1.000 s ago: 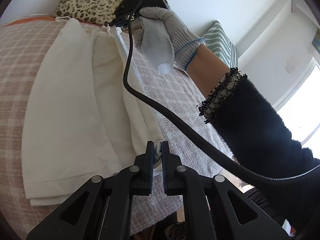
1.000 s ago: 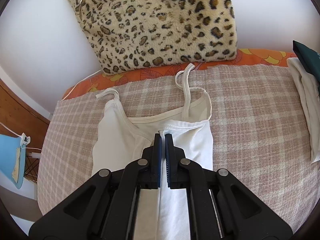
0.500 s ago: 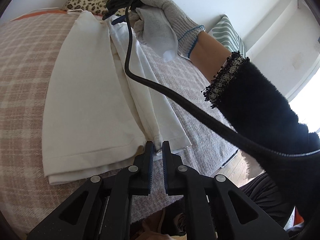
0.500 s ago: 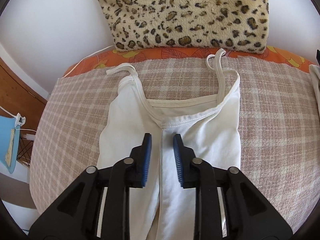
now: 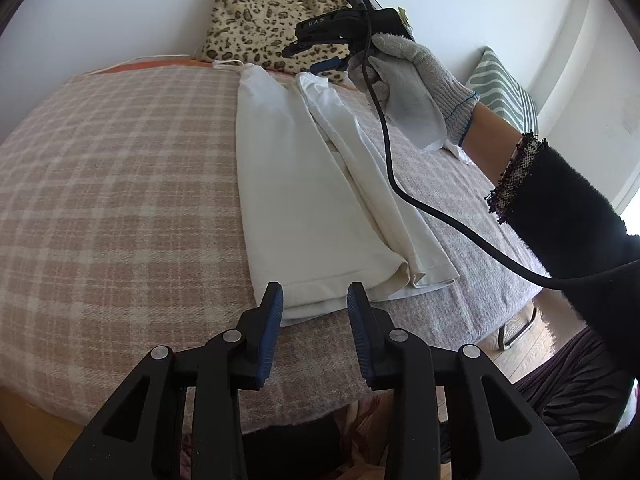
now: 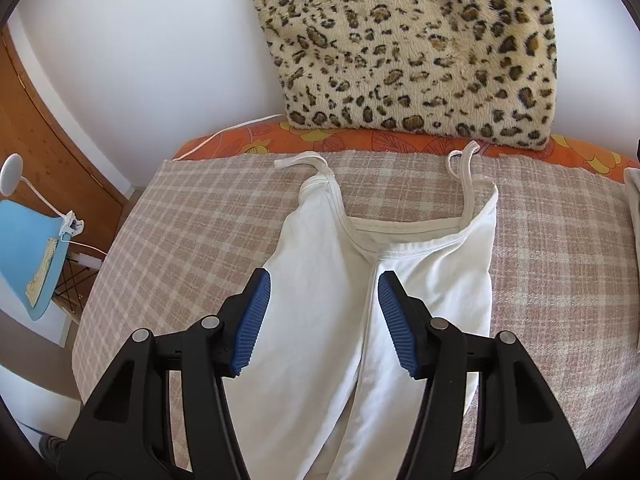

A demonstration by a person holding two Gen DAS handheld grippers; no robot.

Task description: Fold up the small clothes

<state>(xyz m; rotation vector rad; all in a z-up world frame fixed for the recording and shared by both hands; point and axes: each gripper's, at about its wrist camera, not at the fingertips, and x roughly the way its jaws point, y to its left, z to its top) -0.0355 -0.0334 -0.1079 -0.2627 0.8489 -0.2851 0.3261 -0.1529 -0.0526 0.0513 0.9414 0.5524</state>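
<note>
Top: my white strappy top (image 6: pixel 320 300) lies flat on the checked blanket (image 5: pixel 120 184), both sides folded in so they meet down the middle; straps point twd the leopard cushion (image 6: pixel 420 48).
Hem: in the left view the hem end (image 5: pixel 336 280) sits just past my left tool, right flap lying over the left w/ layers showing at the corner.
Left tool: my left tool (image 5: pixel 315 300) is spread wide, nothing btwn the blue pads (image 5: pixel 272 320), hovering at the hem edge; can't tell if it touches cloth.
Right tool: my right tool (image 6: pixel 322 300) is spread too, pads either side of the center seam, holding nothing. In the left view it sits up near the neckline (image 5: pixel 320 56), gripped by a gray gloved hand (image 5: pixel 416 80) w/ a black cable (image 5: pixel 400 184) trailing back over the top.
Bed: blanket covers an orange flowered sheet (image 6: pixel 320 140) along the wall.
Other cloth: a pale folded piece (image 6: pixel 632 208) at the right edge, well apart from the top.
Side: blue chair (image 6: pixel 28 252) w/ a white clip lamp (image 6: pixel 12 168) left of the bed; striped cushion (image 5: pixel 504 92) far right.
</note>
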